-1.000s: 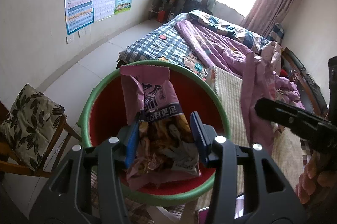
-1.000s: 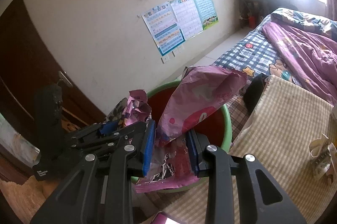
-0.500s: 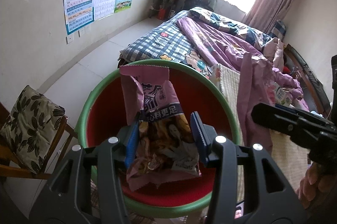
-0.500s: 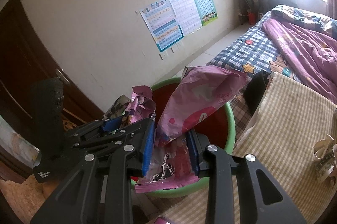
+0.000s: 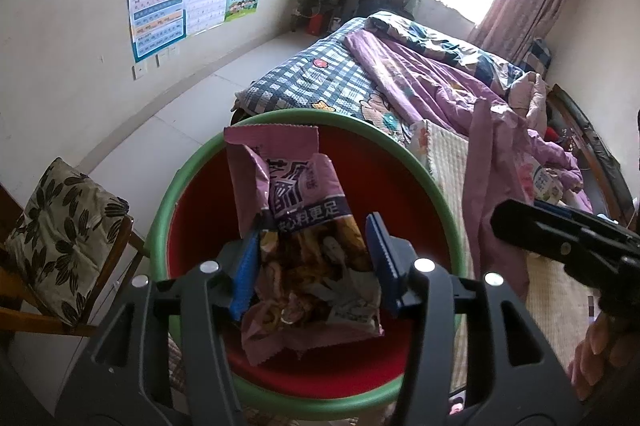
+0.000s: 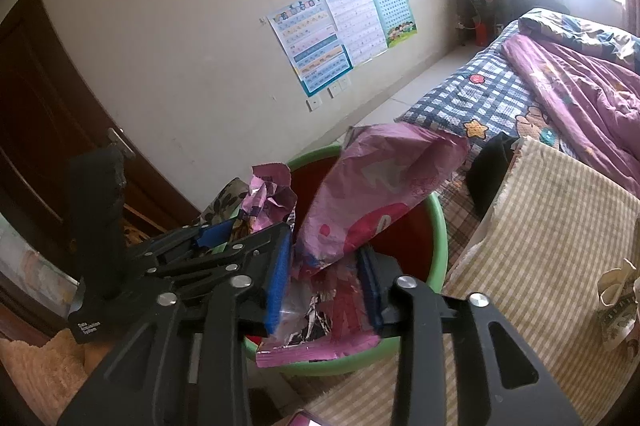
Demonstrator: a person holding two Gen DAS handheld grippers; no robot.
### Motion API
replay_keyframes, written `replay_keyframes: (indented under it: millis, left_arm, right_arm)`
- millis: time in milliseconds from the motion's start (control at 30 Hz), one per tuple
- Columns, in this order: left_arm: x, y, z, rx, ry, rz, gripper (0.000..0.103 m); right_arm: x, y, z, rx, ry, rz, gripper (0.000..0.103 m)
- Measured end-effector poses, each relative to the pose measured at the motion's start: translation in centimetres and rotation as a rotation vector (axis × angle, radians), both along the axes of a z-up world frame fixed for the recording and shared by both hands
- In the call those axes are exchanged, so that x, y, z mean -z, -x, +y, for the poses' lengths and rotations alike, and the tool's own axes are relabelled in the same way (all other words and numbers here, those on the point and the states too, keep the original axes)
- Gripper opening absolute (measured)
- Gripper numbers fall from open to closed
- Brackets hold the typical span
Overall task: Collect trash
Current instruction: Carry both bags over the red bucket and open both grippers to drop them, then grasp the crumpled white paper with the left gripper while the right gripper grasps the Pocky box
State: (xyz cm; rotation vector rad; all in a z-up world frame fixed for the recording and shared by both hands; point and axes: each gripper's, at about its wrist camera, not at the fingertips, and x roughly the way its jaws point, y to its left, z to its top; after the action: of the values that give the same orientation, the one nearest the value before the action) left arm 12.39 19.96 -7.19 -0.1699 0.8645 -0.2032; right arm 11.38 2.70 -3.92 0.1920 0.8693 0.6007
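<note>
A red bin with a green rim (image 5: 192,165) stands below both grippers. My left gripper (image 5: 312,262) holds a crumpled purple snack bag (image 5: 304,209) upright over the bin's mouth. Its jaws are opening, and the bag still touches both blue pads. In the right wrist view my right gripper (image 6: 324,266) has a pink foil bag (image 6: 380,193) between its pads above the bin rim (image 6: 438,222). These jaws are opening too, with the bag still caught. The left gripper (image 6: 240,226) and its purple bag (image 6: 272,189) sit just left of it.
A wooden chair with a leaf-print cushion (image 5: 60,226) stands left of the bin. The bed with plaid and purple quilts (image 5: 400,77) lies behind it. A beige checked cloth (image 6: 540,226) lies to the right, with a crumpled carton (image 6: 616,310) on it. A dark door (image 6: 32,105) is far left.
Both pairs of jaws stand slightly wider than before. Both bags keep their places over the bin. Neither hand has shifted much.
</note>
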Motion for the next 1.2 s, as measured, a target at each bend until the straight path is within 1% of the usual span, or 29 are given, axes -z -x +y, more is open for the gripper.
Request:
replay_keyframes:
  millis: [67,100,167,200,367,533,600,700,867,933,1000,1100,1200]
  left_arm:
    - [0.0,0.1,0.0,-0.007,-0.003,-0.001,0.059]
    - [0.0,0.1,0.0,-0.012,-0.001,-0.003,0.060]
    - [0.0,0.2,0.1,-0.021,0.005,-0.003,0.063]
    - [0.0,0.3,0.1,-0.027,0.006,-0.003,0.065]
    - [-0.2,0.6,0.1,-0.041,0.010,-0.005,0.066]
    - [-0.8,1.2,-0.5,-0.041,0.015,-0.033,0.066]
    - [-1.3,1.5,-1.1,-0.036,0.011,-0.051,0.066]
    - [-1.6,1.8,-2.2,-0.020,0.008,-0.063,0.066]
    - [-1.9,2.3,-4.9,0.017,0.015,-0.068,0.066]
    - [-1.8,2.6,-6.3,0.036,0.013,-0.067,0.066]
    - [-1.7,2.9,-7.7,0.055,0.013,-0.059,0.066]
    - [-1.4,3.6,-10.0,0.081,0.016,-0.045,0.066]
    - [-0.9,4.4,-12.0,0.105,0.018,-0.027,0.067]
  right_arm:
    - [-0.1,-0.1,-0.2,0.003,-0.011,0.000,0.050]
    - [-0.1,-0.1,-0.3,0.002,-0.017,0.002,0.054]
    - [-0.1,-0.1,-0.4,0.000,-0.026,0.003,0.058]
    - [-0.2,-0.1,-0.5,0.000,-0.027,0.002,0.058]
    - [-0.7,0.5,-1.5,0.016,-0.034,-0.012,0.058]
    - [-1.3,1.7,-3.9,0.075,-0.049,-0.023,0.061]
    - [-1.3,2.3,-4.8,0.099,-0.047,-0.028,0.065]
    - [-0.5,3.8,-6.4,0.132,-0.022,-0.021,0.066]
    - [2.2,6.6,-10.8,0.245,-0.001,0.033,0.067]
    - [3.8,7.2,-13.7,0.311,0.025,0.075,0.067]
    - [4.6,7.6,-16.6,0.368,0.049,0.099,0.067]
    - [5.0,7.5,-21.1,0.444,0.122,0.094,0.067]
    - [5.3,7.1,-24.8,0.484,0.164,0.095,0.067]
